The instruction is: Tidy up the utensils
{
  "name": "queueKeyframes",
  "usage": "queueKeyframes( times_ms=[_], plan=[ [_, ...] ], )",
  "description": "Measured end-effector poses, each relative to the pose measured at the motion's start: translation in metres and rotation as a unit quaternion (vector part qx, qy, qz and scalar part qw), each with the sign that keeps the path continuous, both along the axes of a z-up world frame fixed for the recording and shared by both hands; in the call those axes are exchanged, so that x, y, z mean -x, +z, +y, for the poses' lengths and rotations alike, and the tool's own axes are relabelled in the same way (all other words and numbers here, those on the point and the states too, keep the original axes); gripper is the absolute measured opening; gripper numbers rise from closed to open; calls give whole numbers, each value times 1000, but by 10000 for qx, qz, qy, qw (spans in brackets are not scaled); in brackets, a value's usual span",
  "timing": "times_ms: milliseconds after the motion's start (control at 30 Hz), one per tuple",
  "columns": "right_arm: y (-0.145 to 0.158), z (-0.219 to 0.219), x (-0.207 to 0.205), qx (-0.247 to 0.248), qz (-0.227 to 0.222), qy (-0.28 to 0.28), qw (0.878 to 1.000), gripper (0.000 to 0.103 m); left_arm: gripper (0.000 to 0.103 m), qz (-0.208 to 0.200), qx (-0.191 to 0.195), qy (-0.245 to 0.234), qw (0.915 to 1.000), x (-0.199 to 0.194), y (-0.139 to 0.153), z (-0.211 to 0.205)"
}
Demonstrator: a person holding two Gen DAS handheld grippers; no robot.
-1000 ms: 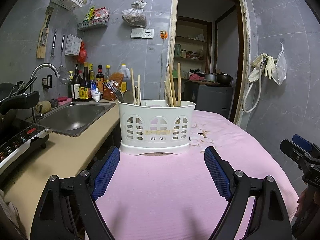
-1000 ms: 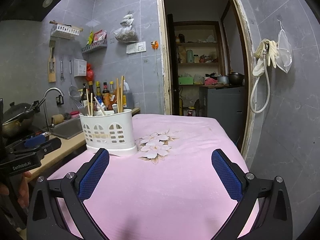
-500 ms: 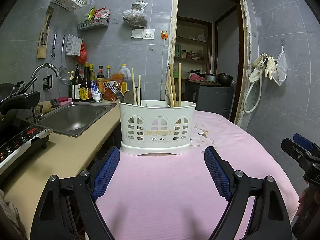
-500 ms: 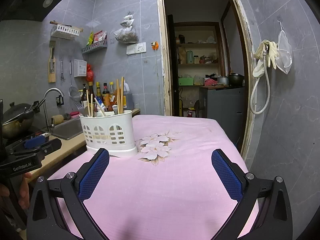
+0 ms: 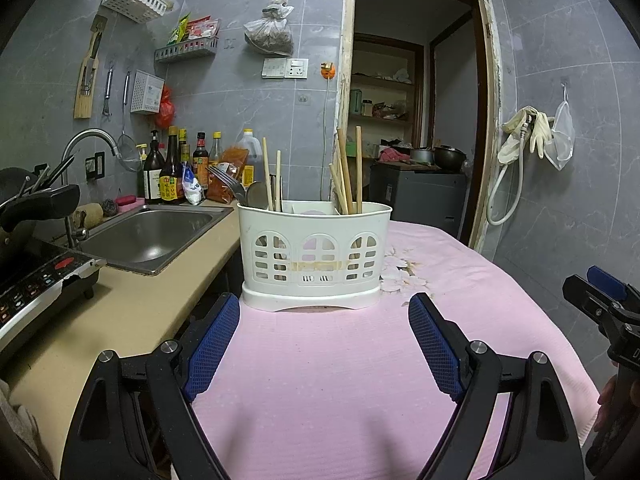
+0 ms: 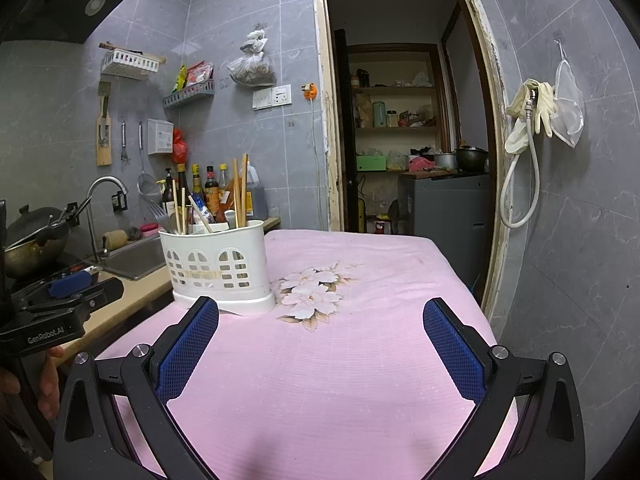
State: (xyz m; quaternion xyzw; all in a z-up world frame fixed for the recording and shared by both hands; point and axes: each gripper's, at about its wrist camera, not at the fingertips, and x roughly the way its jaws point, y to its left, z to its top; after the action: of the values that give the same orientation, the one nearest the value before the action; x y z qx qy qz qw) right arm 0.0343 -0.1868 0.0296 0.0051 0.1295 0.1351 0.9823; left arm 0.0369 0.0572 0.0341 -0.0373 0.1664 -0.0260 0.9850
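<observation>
A white plastic utensil caddy stands on the pink tablecloth. It holds wooden chopsticks on its right side, and more chopsticks, a metal fork and a spoon on its left. My left gripper is open and empty, just in front of the caddy. In the right wrist view the caddy stands at the left. My right gripper is open and empty over the cloth, to the right of the caddy.
A steel sink and beige counter lie left of the table, with sauce bottles behind and a cooktop nearer. A doorway opens behind. A hose and gloves hang on the right wall.
Both views have shifted very slightly. The caddy and utensils have not moved, and both grippers stay open and empty.
</observation>
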Motion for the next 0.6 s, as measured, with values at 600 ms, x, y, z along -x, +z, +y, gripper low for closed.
queueKeyframes(
  times_ms=[600],
  plan=[
    [0,0,0,6,5,0,10000,103,83,-2,-3,12,10000,0,0,-1]
  ],
)
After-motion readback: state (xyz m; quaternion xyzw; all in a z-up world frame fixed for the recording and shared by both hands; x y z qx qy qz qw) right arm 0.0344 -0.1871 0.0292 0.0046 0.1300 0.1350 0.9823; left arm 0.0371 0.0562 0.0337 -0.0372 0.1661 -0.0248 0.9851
